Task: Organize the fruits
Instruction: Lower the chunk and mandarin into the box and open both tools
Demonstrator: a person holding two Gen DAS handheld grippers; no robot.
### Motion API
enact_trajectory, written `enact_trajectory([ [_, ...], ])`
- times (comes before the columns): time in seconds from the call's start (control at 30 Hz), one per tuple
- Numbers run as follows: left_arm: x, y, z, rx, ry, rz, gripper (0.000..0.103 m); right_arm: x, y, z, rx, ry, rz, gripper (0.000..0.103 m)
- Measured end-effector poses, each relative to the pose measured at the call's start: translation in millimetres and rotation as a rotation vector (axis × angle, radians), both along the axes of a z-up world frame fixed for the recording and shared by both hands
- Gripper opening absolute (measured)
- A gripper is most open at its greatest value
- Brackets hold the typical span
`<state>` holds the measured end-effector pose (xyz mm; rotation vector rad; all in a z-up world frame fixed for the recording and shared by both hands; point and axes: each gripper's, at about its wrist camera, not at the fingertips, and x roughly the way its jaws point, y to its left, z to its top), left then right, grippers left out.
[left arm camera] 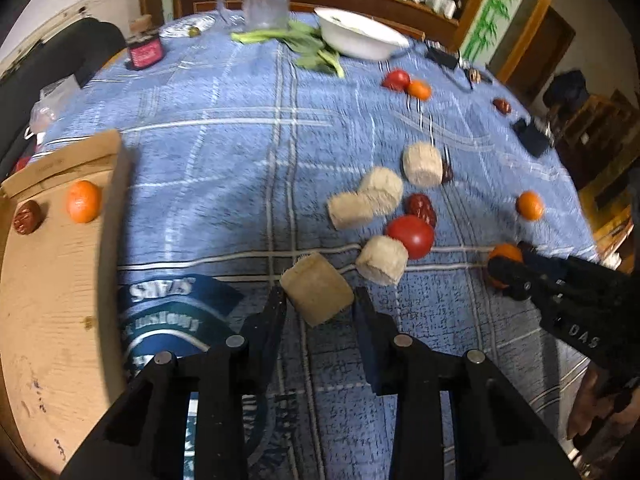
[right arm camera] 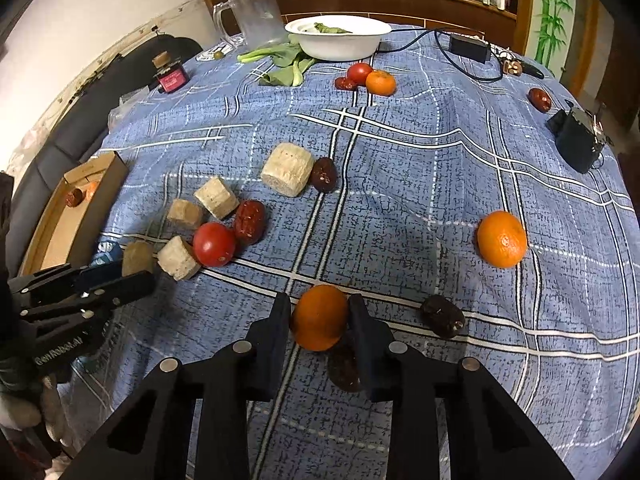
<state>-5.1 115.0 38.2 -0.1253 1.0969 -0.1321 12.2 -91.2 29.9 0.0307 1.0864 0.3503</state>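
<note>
The right tool (right arm camera: pixel 319 312) is clamped on a mandarin (right arm camera: pixel 320 317) at the near edge of the worktop (right arm camera: pixel 400 200). The left tool (left arm camera: pixel 320 304) holds a tan block (left arm camera: pixel 317 294) between narrow jaws. Both seem mid-pickup; next the mandarin likely goes to the cardboard box (left arm camera: pixel 48 280) left of the block, beside its orange (left arm camera: pixel 83 201).

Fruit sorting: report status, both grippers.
Left gripper fingers astride tan block, contact unclear. Right gripper shut on orange. Cardboard box holds two fruits. Dark date beside orange.
</note>
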Motion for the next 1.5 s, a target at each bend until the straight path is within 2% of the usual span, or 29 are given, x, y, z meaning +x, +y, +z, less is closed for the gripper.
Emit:
enact_trajectory([
  [0.2,-18,52,28,-0.069,-0.045,0.107,0.033,-7,24,24,0.041,-0.036,0.028,0.031],
  [0.3,-28,101,39,-0.073,-0.058,0.198,0.033,-8,49,39,0.060,-0.062,0.062,0.032],
  [0.53,-34,208,34,-0.004,-0.012,0.377,0.033,-2,149,62,0.124,-0.068,0.208,0.032],
  [0.7,-21,254,20,0.043,0.035,0.410,0.033,4,226,57,0.148,-0.029,0.298,0.032],
  [0.9,-1,273,1,0.062,0.085,0.372,0.033,13,305,34,0.077,-0.013,0.370,0.032],
  [1.1,1,279,1,0.039,0.083,0.373,0.034,21,338,12,0.024,0.001,0.389,0.032],
  [1.27,-27,289,24,-0.013,0.016,0.425,0.034,20,352,5,-0.004,0.000,0.413,0.033],
  [1.33,-44,294,42,-0.006,-0.026,0.463,0.035,19,354,6,-0.012,-0.009,0.419,0.033],
  [1.43,-68,301,67,0.020,-0.085,0.519,0.046,17,352,11,0.008,-0.009,0.412,0.035],
  [1.5,-85,303,89,0.073,-0.149,0.558,0.053,12,346,20,0.027,-0.030,0.400,0.040],
])
